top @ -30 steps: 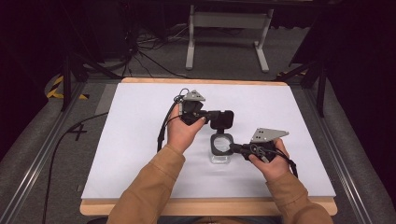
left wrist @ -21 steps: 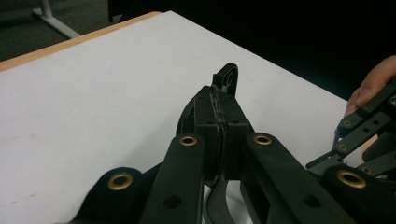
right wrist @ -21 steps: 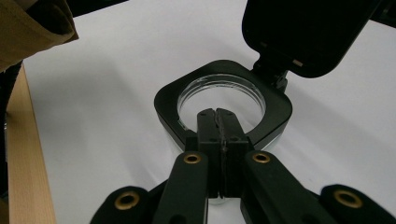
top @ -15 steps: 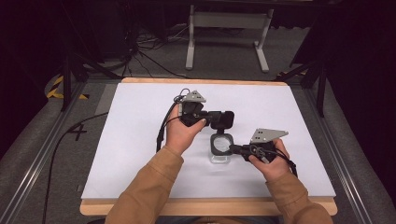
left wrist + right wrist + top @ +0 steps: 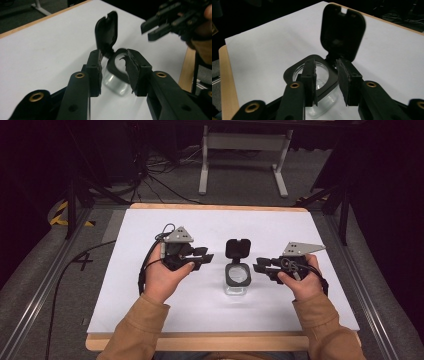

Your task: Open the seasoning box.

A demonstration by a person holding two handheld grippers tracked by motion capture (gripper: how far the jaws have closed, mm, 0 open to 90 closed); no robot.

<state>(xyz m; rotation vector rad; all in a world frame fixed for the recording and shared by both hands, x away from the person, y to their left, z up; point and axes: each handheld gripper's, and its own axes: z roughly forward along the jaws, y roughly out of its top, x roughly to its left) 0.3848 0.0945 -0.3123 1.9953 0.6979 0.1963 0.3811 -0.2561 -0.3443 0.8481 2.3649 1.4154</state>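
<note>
A small clear glass jar (image 5: 238, 279) with a black collar stands mid-table, its hinged black lid (image 5: 238, 248) flipped up and open. To its left, my left gripper (image 5: 206, 259) is open and holds nothing, its tips pointing at the jar from a short gap away. From the right, my right gripper (image 5: 259, 266) also points at the jar, open and apart from it. In the left gripper view the jar (image 5: 117, 81) and lid (image 5: 107, 31) lie beyond the gripper (image 5: 113, 68). In the right gripper view the jar's collar (image 5: 292, 75) and lid (image 5: 343, 30) sit just past the gripper (image 5: 327, 76).
The table (image 5: 150, 295) is covered in white with a wooden edge along the front. Metal rails run down both sides, and a cable (image 5: 65, 270) trails off to the left. A stand's legs (image 5: 240, 150) rise beyond the far edge.
Both grippers have drawn back from the jar, the left one leftward and the right one rightward. The lid, earlier at the left gripper's tips, now stands open on its own.
</note>
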